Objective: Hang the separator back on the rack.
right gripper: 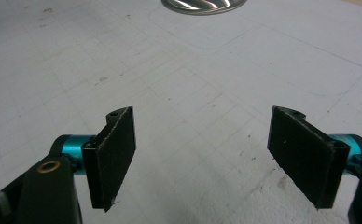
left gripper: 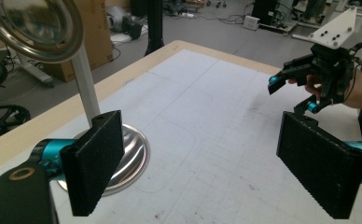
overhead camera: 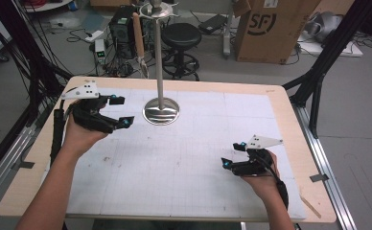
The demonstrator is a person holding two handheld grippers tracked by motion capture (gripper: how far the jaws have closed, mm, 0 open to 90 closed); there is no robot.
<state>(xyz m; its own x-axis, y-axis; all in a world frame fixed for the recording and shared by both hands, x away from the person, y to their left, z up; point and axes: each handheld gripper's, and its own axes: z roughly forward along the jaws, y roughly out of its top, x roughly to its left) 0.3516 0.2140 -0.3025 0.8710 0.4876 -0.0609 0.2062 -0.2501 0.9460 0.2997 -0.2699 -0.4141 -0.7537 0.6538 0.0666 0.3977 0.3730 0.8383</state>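
I held my left gripper (overhead camera: 118, 111) released and empty just beside the metal stand (overhead camera: 160, 109) at the surface's (overhead camera: 184, 158) far middle; my right gripper (overhead camera: 234, 155), also released and empty, hovered well apart, nearer me.

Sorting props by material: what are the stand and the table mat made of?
Stand: looks like polished metal, with mirror-like reflections on base and pole. Mat: apparently matte white paper or plastic sheet, printed with a faint grid and scuffed; which one is unclear.

The stand (overhead camera: 160, 57) is glossy polished metal; the tabletop (overhead camera: 289, 124) shows pale matt wood under a white gridded mat (overhead camera: 184, 163); jaw pads look rough, black.
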